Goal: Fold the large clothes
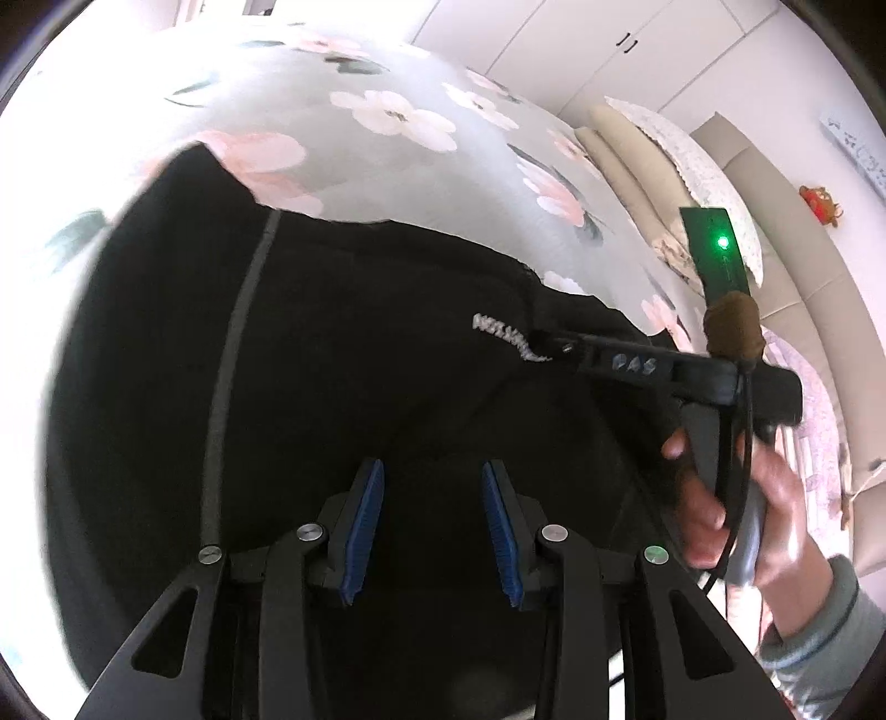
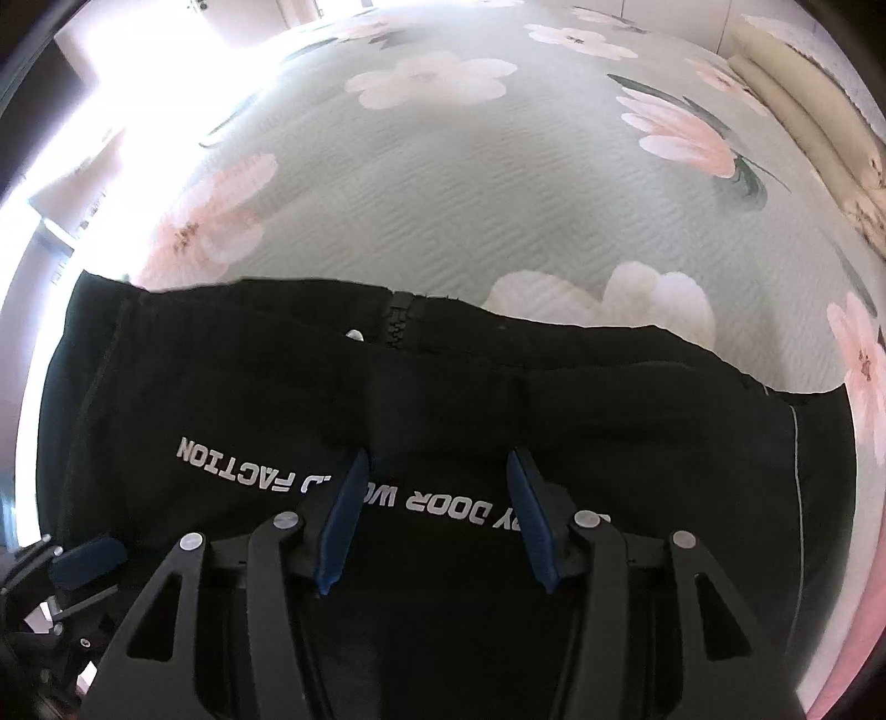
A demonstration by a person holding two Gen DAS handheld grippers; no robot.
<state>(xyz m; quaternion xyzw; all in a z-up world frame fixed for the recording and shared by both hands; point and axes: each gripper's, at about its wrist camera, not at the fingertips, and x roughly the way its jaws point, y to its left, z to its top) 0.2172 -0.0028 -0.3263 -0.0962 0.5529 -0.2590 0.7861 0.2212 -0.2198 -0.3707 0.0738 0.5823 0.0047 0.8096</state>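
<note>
Black garment [image 2: 443, 421] of soft, matte fabric lies spread flat on a bed, covering the lower part of both wrist views. A zipper [image 2: 397, 327] with coarse teeth runs in from its far edge, with a small metal snap [image 2: 353, 334] just beside it. White block lettering [image 2: 238, 459] crosses the cloth, reading upside down in the right wrist view. A thin grey piping seam [image 1: 227, 382] curves along the fabric in the left wrist view.

Left gripper [image 1: 432, 515] hovers over the garment, its blue ribbed pads apart with only dark cloth below them; no fold is pinched. Right gripper [image 2: 437, 509] also stands over the garment with its blue pads apart and nothing clamped between them; in the left wrist view its black body reaches in from the right, held by a hand [image 1: 736, 498] in a grey-green sleeve [image 1: 819, 637].

Bedspread [image 2: 470, 194] beneath is pale green, quilted in a fine wave texture, printed with large pink and white blossoms. Beige pillows [image 2: 803, 105] lie at its far right corner. White cabinet doors [image 1: 581, 44] stand beyond the bed.
</note>
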